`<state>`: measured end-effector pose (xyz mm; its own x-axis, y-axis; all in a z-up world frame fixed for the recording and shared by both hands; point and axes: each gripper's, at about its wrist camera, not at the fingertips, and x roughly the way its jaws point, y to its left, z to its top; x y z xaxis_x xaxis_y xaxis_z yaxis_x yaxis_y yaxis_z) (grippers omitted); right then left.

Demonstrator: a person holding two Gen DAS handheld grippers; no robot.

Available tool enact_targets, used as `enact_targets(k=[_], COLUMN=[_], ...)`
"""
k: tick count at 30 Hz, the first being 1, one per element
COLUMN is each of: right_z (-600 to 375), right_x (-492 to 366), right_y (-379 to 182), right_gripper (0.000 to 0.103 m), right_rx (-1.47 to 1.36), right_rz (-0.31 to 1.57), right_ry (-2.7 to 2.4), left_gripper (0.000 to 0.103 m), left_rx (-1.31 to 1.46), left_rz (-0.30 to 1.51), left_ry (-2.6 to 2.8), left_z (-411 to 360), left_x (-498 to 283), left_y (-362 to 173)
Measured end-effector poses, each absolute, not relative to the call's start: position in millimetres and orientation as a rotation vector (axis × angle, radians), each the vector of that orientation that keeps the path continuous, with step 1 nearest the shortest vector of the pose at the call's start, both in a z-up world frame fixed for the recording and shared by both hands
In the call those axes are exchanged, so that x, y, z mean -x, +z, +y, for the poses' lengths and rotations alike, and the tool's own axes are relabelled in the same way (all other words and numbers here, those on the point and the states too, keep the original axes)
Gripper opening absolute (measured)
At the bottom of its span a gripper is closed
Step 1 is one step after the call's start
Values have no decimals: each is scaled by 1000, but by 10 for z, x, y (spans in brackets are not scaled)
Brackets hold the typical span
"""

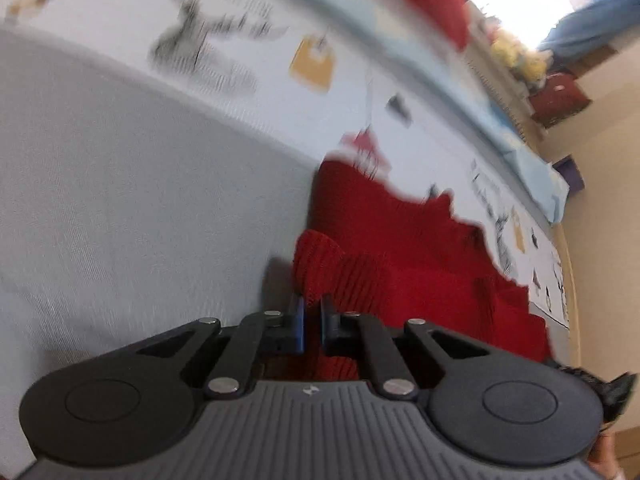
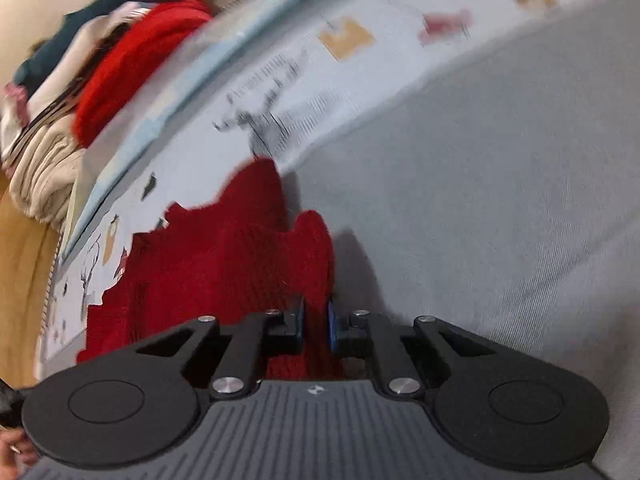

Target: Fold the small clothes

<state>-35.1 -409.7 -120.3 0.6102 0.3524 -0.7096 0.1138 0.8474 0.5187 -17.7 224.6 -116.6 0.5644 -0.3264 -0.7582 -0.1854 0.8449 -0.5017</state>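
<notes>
Both grippers sit right up against the lens, black linkages with blue pads, so that's most of what you get. Left gripper point(image 1: 313, 322) is closed down on the ribbed edge of the red knit garment point(image 1: 404, 248), with a fold of the knit pinched between the pads. Right gripper point(image 2: 315, 322) is doing the same thing on its side, pads squeezed onto a bunched edge of that same red knit point(image 2: 224, 256).

Most of the garment lies crumpled on a white printed sheet point(image 1: 224, 40) with reindeer drawings and little yellow and red shapes on it, and the gripped edge sits right where that sheet meets a plain grey cloth point(image 1: 120, 184). Beyond the sheet runs a light blue strip point(image 1: 516, 148), maybe a mat or mattress edge, can't really tell with the blur.

Off in the back there's a pile of other clothes point(image 2: 60, 128), cream stuff with another red piece point(image 2: 132, 64) on top. Wood-coloured floor point(image 2: 24, 280) shows past the sheet.
</notes>
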Motion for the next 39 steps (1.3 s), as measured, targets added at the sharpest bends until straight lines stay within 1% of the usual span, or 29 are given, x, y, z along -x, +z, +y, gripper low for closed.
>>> enact_targets(k=[3,6,11,13,16,17,18,19,20,21,22,23,24,26,31,38,39], right_z=[-4097,-4027,-3966,-3913,-3830,-3778,-3727,-3678,-3656,-3642,-3659,-3694,-3733,-3806,-4002,-3996,-3986], right_x=[451,517,421,325,62,-59,-174,-246,-293,-316,-318,-311,-289,-200,139,731,781], right_y=[-889,-647,-508,-515,-716,-826,-952,-1071,-1161,-1198,-1227,-1248,-1255,-1241,-1311,-1260,-1240], right_gripper=[10,10,10,10,11,11,12,13,16,17,25,31,36,36,39,39,39], right_rx=[-549,-471,-419,-405,-390,-362,-344,-339,-334,-334,-354,-391,-422,-463,-584,-553,-537], right_rz=[750,592,454,435,538,606,688,755,809,839,862,887,899,920,1022,1103,1107], right_ry=[180,185,139,116,65,44,38,31,7,-22,-31,-21,-17,-11,41,115,122], left_gripper=[7,7,7,7,8,12,25,34,45,46,46,48,54,58,59,58,47], left_rx=[519,437,394,370,367,378,393,416,440,451,449,448,455,481,504,483,466], left_rz=[822,709,588,588,704,758,807,855,898,941,958,963,968,1003,1173,1217,1227], left_ry=[-110,-100,-22,5,12,26,42,36,16,-2,-4,-8,-22,-49,-68,-126,-138], left_z=[2206,2105,2032,1984,1919,1908,1910,1911,1918,1909,1913,1923,1949,2010,2059,2005,1988], left_x=[227,231,115,43,-171,-235,-272,-301,-312,-302,-283,-254,-201,-97,197,606,640], left_y=[-858,-677,-525,-541,-736,-823,-909,-982,-1039,-1077,-1089,-1081,-1073,-1090,-1259,-1244,-1242])
